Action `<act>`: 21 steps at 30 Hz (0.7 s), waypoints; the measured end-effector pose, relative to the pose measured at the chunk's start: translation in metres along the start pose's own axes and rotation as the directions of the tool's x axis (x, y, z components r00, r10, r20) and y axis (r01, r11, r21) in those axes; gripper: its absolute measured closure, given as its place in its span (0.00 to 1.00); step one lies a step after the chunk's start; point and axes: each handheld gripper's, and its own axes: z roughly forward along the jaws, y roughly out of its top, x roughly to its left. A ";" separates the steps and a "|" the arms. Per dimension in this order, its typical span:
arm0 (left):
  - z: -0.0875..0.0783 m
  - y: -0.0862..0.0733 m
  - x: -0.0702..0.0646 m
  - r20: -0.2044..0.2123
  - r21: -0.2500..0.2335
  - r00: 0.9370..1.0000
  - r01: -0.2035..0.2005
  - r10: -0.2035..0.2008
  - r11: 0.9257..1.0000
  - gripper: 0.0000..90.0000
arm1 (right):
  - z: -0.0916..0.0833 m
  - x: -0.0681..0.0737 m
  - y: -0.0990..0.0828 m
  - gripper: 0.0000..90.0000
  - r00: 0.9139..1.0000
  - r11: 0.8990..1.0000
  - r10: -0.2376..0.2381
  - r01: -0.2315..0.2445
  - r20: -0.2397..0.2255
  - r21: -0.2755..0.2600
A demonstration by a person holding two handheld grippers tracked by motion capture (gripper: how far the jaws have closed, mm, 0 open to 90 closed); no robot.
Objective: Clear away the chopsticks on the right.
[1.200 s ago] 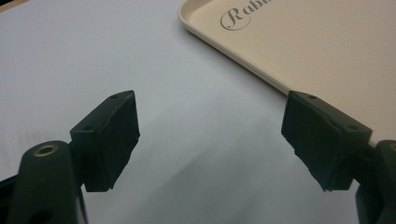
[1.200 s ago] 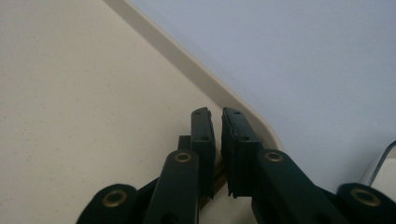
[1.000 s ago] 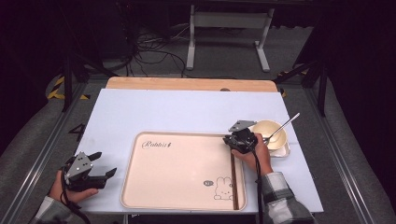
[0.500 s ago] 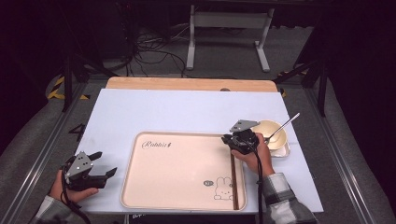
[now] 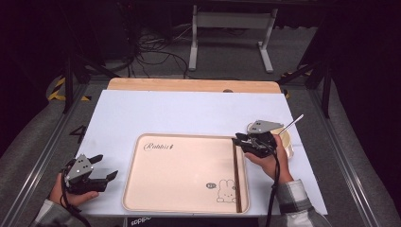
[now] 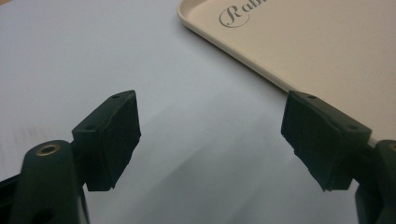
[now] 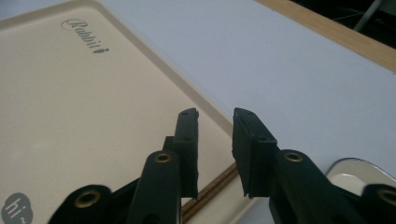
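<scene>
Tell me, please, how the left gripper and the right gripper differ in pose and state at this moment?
The left gripper sits off the tray with its jaws spread wide; the right gripper hangs over the tray's far right edge, above the chopsticks, with only a narrow gap that has just been widening. Both hold nothing.

Open white table (image 5: 189, 113) beyond tray (image 5: 184, 189), chopsticks (image 5: 236, 175) along tray's right edge, bowl (image 5: 287, 140) far right
</scene>
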 end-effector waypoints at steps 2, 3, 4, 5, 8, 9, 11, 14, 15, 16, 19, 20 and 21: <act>0.000 0.000 0.000 0.000 -0.003 1.000 0.003 -0.003 1.000 0.23 | -0.009 -0.006 0.000 0.73 1.000 1.000 0.015 -0.014 0.028 -0.014; -0.001 -0.001 0.000 0.000 -0.004 1.000 0.004 -0.004 1.000 0.23 | -0.014 -0.009 -0.001 0.72 0.999 1.000 0.022 -0.021 0.039 -0.021; -0.001 -0.001 0.000 0.002 -0.006 1.000 0.005 -0.005 1.000 0.23 | -0.018 -0.013 -0.001 0.70 0.998 0.999 0.031 -0.030 0.047 -0.028; -0.001 -0.001 0.000 0.003 -0.005 1.000 0.005 -0.005 1.000 0.23 | -0.023 -0.016 -0.002 0.67 0.997 0.999 0.044 -0.042 0.056 -0.032; -0.001 -0.001 0.000 0.000 -0.001 1.000 0.005 -0.005 1.000 0.23 | -0.033 -0.024 -0.005 0.63 0.994 0.997 0.069 -0.065 0.082 -0.050; -0.001 -0.001 0.000 -0.001 0.000 1.000 0.003 -0.003 1.000 0.23 | -0.037 -0.027 -0.006 0.62 0.992 0.996 0.078 -0.072 0.096 -0.059; -0.002 -0.001 0.000 0.000 -0.003 1.000 0.004 -0.004 1.000 0.23 | -0.047 -0.035 -0.008 0.57 0.987 0.993 0.100 -0.091 0.127 -0.072; -0.001 -0.001 0.001 0.000 -0.001 1.000 0.004 -0.004 1.000 0.22 | -0.060 -0.046 -0.013 0.52 0.973 0.987 0.147 -0.131 0.175 -0.097; -0.001 -0.001 0.001 0.001 -0.001 1.000 0.003 -0.003 1.000 0.22 | -0.065 -0.050 -0.015 0.52 0.969 0.984 0.160 -0.141 0.186 -0.111; -0.001 -0.001 0.001 -0.002 0.000 1.000 0.000 0.000 1.000 0.22 | -0.069 -0.054 -0.017 0.50 0.964 0.981 0.175 -0.154 0.201 -0.120; -0.001 -0.002 0.000 -0.001 0.002 1.000 0.002 -0.002 1.000 0.22 | -0.082 -0.066 -0.024 0.45 0.942 0.969 0.232 -0.202 0.244 -0.143; -0.001 -0.002 0.001 -0.001 0.002 1.000 0.003 -0.003 1.000 0.22 | -0.087 -0.070 -0.028 0.45 0.935 0.964 0.251 -0.218 0.252 -0.151; -0.001 -0.002 0.000 0.000 0.002 1.000 0.003 -0.003 1.000 0.22 | -0.091 -0.074 -0.031 0.45 0.928 0.961 0.264 -0.229 0.264 -0.157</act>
